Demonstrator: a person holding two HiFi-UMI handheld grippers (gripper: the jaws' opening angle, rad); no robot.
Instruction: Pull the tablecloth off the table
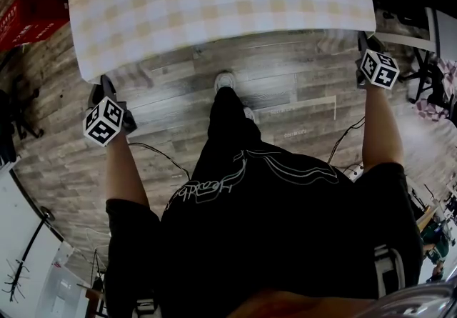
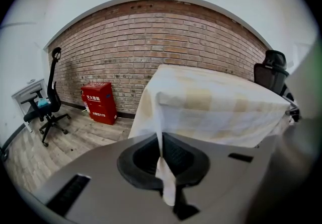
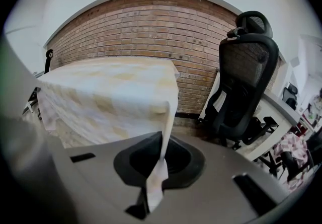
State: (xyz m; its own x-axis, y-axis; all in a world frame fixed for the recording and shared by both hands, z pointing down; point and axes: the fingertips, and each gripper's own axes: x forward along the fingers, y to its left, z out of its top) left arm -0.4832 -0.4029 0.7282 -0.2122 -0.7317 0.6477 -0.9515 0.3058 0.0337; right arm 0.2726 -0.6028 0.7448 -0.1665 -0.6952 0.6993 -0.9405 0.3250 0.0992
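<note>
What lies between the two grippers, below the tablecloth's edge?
Head view: the person's white shoe and dark trouser leg on wood floor, between left gripper and right gripper.

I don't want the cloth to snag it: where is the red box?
In the left gripper view the red box stands on the floor against the brick wall, between the office chair and the tablecloth.
</note>
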